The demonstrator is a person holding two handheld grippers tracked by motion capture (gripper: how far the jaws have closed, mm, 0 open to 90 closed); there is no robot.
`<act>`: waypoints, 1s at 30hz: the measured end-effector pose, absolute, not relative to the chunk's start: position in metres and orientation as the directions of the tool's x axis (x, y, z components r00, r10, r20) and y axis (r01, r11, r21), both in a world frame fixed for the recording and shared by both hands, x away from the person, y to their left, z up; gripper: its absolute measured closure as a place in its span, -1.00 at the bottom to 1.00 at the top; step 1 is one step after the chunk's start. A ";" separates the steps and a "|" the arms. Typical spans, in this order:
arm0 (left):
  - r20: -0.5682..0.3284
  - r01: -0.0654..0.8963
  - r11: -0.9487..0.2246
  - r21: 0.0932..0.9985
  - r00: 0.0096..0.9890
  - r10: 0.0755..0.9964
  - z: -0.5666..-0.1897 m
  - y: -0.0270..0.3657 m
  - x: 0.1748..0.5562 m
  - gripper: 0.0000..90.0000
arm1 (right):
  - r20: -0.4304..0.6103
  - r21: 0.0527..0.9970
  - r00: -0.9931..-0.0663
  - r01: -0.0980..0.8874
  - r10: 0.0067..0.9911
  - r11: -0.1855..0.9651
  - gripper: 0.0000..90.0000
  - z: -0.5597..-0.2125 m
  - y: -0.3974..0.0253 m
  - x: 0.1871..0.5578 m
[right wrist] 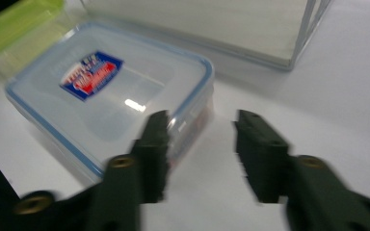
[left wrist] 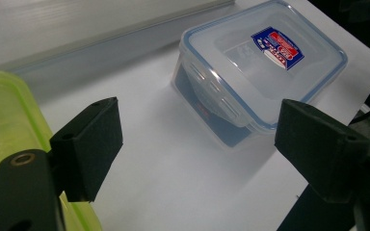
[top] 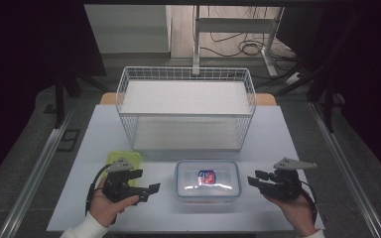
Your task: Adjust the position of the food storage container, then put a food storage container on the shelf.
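Sitting at the near middle of the smooth white table (top: 273, 144), the clear rectangular plastic container (top: 207, 179) has rounded corners, a blue-rimmed snap lid and a red-and-blue label. The left gripper (top: 151, 191) and right gripper (top: 252, 179) flank it, both spread wide and empty. Behind stands a white wire basket (top: 186, 74); a translucent green lid (top: 124, 158) lies left.

One clear food container (top: 207, 180) with a blue-rimmed lid sits on the table (top: 278, 148), just in front of the single white wire basket (top: 186, 106). One green lidded container (top: 126, 159) lies to the left of the clear one. One label (top: 207, 177) marks the clear container's lid. Two grippers flank that container: the left gripper (top: 151, 191) and the right gripper (top: 254, 179), each held by one hand.
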State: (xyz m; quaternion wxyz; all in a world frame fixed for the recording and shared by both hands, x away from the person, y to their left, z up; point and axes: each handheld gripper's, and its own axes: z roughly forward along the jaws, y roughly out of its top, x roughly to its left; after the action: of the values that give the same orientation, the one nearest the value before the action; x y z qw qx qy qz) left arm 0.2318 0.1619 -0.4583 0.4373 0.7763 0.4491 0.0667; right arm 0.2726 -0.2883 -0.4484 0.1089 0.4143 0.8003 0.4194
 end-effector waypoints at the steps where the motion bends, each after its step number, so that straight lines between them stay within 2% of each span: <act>1: -0.290 0.639 -0.214 0.738 0.588 0.755 -0.459 0.161 0.232 -0.64 | 0.185 0.768 -0.630 0.571 0.755 0.289 -0.04 -0.449 -0.288 0.272; 2: -0.297 0.644 -0.211 0.736 0.586 0.754 -0.459 0.160 0.233 -0.64 | 0.188 0.772 -0.628 0.569 0.755 0.281 -0.12 -0.449 -0.288 0.272; 3: -0.297 0.644 -0.211 0.736 0.586 0.754 -0.459 0.160 0.233 -0.65 | 0.188 0.772 -0.628 0.569 0.755 0.281 -0.12 -0.449 -0.288 0.272; 4: -0.307 0.651 -0.203 0.731 0.580 0.754 -0.460 0.160 0.235 -0.65 | 0.210 0.774 -0.632 0.573 0.746 0.268 -0.24 -0.449 -0.287 0.272; 10: -0.352 0.672 -0.164 0.722 0.561 0.749 -0.461 0.163 0.237 -0.67 | 0.233 0.777 -0.646 0.573 0.727 0.260 -0.40 -0.447 -0.285 0.270; 17: -0.379 0.685 -0.141 0.715 0.548 0.746 -0.461 0.162 0.240 -0.72 | 0.245 0.762 -0.640 0.591 0.729 0.263 -0.44 -0.449 -0.285 0.273; 23: -0.456 0.724 -0.107 0.681 0.534 0.712 -0.462 0.149 0.246 -0.80 | 0.280 0.753 -0.639 0.609 0.716 0.249 -0.45 -0.449 -0.283 0.276; 30: -0.538 0.773 -0.059 0.632 0.492 0.685 -0.467 0.129 0.253 -0.80 | 0.316 0.748 -0.639 0.623 0.702 0.230 -0.47 -0.447 -0.280 0.281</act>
State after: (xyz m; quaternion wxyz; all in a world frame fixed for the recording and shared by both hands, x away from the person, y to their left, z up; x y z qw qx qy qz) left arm 0.2527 0.1287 -0.4665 0.4678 0.7261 0.5018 -0.0470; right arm 0.2810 -0.2797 -0.4470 0.0435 0.4227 0.7831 0.4540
